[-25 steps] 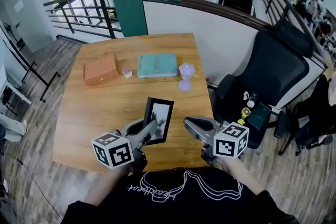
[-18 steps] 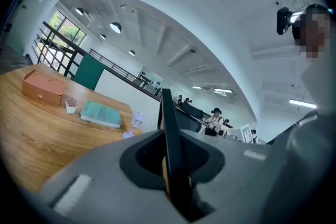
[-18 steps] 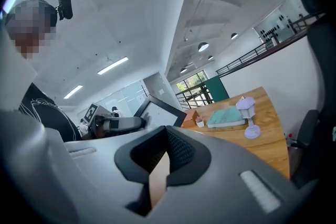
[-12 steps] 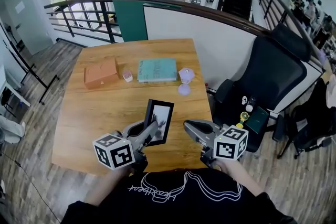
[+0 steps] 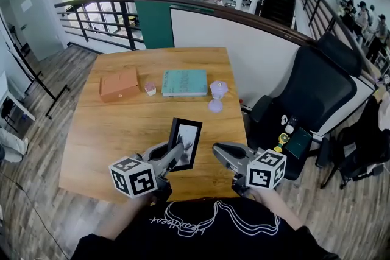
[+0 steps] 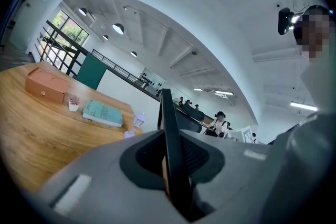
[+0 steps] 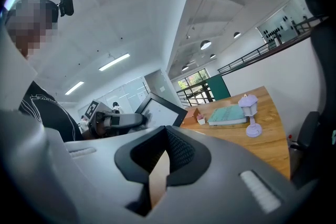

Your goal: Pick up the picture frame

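Note:
The picture frame (image 5: pixel 185 142), black-edged with a pale picture, stands upright just above the near part of the wooden table (image 5: pixel 109 131). My left gripper (image 5: pixel 176 156) is shut on its lower edge. In the left gripper view the frame (image 6: pixel 169 128) shows edge-on, clamped between the jaws of the left gripper (image 6: pixel 172 168). My right gripper (image 5: pixel 217 150) hovers to the right of the frame, apart from it, shut with nothing in it. The right gripper view shows the right gripper (image 7: pixel 159 168) with jaws together, and the frame (image 7: pixel 160 111) off to the left.
At the far side of the table lie a brown box (image 5: pixel 119 84), a small potted plant (image 5: pixel 150 89), a teal book (image 5: pixel 184 81) and a lilac lantern lamp (image 5: pixel 216 95). A black office chair (image 5: pixel 311 94) stands right of the table. A white partition and railing run behind.
Barely anything: the head camera has drifted a little, while both grippers and the held frame keep their places over the table's near edge.

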`<state>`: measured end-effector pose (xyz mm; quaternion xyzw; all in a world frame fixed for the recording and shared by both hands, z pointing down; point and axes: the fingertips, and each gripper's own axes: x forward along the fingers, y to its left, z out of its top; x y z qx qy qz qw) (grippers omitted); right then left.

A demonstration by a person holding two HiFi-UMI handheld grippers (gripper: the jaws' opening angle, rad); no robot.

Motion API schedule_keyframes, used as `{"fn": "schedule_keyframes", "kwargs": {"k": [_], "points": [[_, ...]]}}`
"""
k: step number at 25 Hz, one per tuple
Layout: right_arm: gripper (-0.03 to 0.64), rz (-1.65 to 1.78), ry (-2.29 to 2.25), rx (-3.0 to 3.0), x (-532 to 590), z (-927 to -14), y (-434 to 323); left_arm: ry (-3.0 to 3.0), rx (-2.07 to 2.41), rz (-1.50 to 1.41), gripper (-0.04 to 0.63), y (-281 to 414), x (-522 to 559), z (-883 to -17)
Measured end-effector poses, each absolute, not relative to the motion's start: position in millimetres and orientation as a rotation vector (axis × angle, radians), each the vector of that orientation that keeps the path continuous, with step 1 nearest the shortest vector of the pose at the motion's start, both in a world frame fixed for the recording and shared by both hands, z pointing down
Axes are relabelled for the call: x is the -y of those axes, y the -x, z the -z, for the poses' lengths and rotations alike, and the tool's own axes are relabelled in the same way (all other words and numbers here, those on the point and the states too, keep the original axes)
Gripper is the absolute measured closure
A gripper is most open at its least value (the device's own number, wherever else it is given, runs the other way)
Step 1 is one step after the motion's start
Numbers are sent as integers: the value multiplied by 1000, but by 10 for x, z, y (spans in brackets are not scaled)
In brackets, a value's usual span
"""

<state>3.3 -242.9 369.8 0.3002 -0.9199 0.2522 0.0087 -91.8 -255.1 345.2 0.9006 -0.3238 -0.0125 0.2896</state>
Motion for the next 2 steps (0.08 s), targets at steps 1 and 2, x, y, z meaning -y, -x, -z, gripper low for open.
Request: {"fn": "schedule_keyframes", "kwargs": {"k": [1, 2], "points": [[592, -790, -937, 2873, 2423, -3707, -29, -2401, 865, 32, 538, 922, 2546, -3460], [592, -791, -937, 2872, 2417, -3716, -26, -2399, 866, 32, 537, 928, 2541, -3468]]}}
